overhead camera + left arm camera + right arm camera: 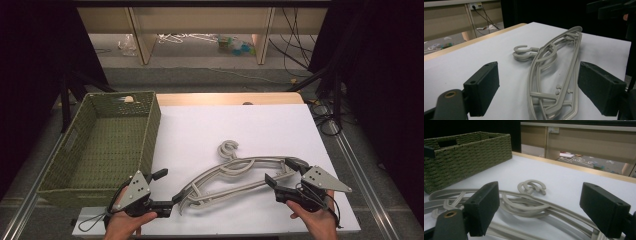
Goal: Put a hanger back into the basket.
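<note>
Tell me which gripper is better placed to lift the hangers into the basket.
Probably left. The left gripper is open at the hangers' near end, beside the basket; the right gripper is farther away.

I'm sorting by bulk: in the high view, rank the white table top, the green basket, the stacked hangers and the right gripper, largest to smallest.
1. White table top.
2. Green basket.
3. Stacked hangers, long but thin.
4. Right gripper, jaws open; nearer the camera, yet plainly smallest.
</note>
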A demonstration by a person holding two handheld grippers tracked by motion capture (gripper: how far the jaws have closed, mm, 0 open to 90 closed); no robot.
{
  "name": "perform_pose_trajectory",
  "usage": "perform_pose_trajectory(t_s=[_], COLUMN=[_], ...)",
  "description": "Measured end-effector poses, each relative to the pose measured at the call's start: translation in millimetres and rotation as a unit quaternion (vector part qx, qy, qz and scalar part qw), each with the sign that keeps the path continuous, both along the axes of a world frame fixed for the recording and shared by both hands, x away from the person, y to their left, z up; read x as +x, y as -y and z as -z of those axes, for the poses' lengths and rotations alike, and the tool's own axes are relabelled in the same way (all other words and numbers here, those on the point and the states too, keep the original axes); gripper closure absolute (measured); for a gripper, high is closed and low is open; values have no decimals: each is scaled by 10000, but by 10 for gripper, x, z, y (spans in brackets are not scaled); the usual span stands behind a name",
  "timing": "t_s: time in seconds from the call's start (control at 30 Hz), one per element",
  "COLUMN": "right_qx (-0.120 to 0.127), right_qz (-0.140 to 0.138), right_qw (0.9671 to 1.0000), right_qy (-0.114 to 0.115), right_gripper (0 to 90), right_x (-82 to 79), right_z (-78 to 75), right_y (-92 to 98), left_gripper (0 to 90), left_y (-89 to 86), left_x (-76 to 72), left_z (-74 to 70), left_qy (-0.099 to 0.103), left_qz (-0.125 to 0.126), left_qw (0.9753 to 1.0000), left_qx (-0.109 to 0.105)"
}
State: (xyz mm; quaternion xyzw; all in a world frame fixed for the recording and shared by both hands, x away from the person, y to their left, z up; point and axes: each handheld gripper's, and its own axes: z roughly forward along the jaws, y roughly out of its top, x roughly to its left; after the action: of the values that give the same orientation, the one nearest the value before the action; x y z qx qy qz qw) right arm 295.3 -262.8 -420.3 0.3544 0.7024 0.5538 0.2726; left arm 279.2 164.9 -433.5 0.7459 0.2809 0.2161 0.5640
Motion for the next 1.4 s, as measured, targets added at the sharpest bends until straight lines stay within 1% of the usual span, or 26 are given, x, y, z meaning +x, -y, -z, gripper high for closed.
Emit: perform_pose_trajectory(t_s=[0.13, 0.3, 0.33, 0.37, 0.43, 0.47, 0.5, 0.67, 0.7, 0.73, 0.8, 0.83, 0.9, 0.93, 0.97, 1.0, 1.03, 1.13, 1.17, 1.2, 1.23, 1.27, 1.3, 1.33, 1.37, 1.4], right_qx=[-34, -42, 0, 0, -57, -57, -57, -111, -108, -123, -121, -154, -156, -132, -145, -167, -158, -94, -94, -68, -69, -39, -39, -125, -152, -152], right_qz=[49, 27, 15, 15, 29, 37, 37, 21, 18, -5, -34, -33, -48, -83, -46, -63, -29, -29, -29, 20, 24, -18, -18, -49, -50, -50], right_qw=[10000, 10000, 10000, 10000, 10000, 10000, 10000, 9999, 9999, 9999, 9999, 9998, 9997, 9998, 9998, 9997, 9997, 9998, 9998, 9996, 9996, 9997, 9997, 9995, 9996, 9996], right_qy=[-8, -60, -23, -23, -58, -53, -53, -83, -87, -102, -114, -146, -154, -145, -162, -184, -189, -148, -148, -261, -258, -254, -254, -272, -242, -242], right_gripper=[172, 172, 172, 172, 172, 172, 172, 172, 172, 172, 172, 172, 172, 172, 172, 172, 172, 172, 172, 172, 172, 172, 172, 174, 174, 174], right_x=[-7, -1, 4, 4, -3, -2, -2, -4, -4, 2, 5, 9, 12, 18, 16, 17, 21, 29, 29, 16, 13, 11, 11, -3, -6, -6], right_z=[-6, -2, 3, 3, -1, 0, 0, 2, 2, 8, 10, 17, 20, 29, 32, 32, 38, 43, 43, 39, 35, 34, 34, 19, 19, 19], right_y=[2, 6, 2, 2, 5, 1, 1, -13, -13, -15, -16, -25, -26, -29, -24, -17, -15, -6, -6, -7, -10, -21, -21, -33, -40, -40], left_gripper=[173, 171, 167, 165, 164, 164, 164, 169, 172, 184, 188, 189, 191, 191, 273, 286, 267, 266, 266, 272, 280, 294, 294, 313, 349, 361], left_y=[18, 29, 34, 34, 48, 48, 46, 45, 48, 63, 90, 114, 140, 166, 210, 252, 252, 366, 420, 450, 498, 533, 581, 630, 716, 716], left_x=[3, 13, 27, 27, 34, 34, 39, 52, 58, 77, 97, 102, 109, 121, 140, 157, 157, 238, 280, 309, 344, 395, 444, 490, 588, 588], left_z=[8, 30, 41, 41, 50, 50, 48, 47, 47, 47, 42, 16, -2, -9, -29, -49, -49, -95, -110, -120, -129, -144, -147, -145, -141, -141], left_qy=[16, -69, -111, -111, -188, -188, -179, -193, -228, -255, -268, -230, -243, -266, -335, -389, -389, -643, -734, -750, -782, -802, -904, -952, -1093, -1093], left_qz=[50, 70, 90, 90, 76, 76, 70, 49, 14, -8, 9, 15, 13, 42, 119, 155, 155, 195, 239, 278, 256, 309, 350, 365, 483, 483], left_qw=[10000, 9999, 9998, 9998, 9997, 9997, 9997, 9996, 9996, 9996, 9996, 9996, 9995, 9995, 9990, 9983, 9983, 9952, 9932, 9918, 9906, 9877, 9854, 9831, 9778, 9778], left_qx=[65, 141, 118, 118, 127, 127, 172, 177, 170, 111, 71, 170, 181, 155, 283, 403, 403, 718, 873, 996, 1089, 1304, 1400, 1522, 1720, 1720])
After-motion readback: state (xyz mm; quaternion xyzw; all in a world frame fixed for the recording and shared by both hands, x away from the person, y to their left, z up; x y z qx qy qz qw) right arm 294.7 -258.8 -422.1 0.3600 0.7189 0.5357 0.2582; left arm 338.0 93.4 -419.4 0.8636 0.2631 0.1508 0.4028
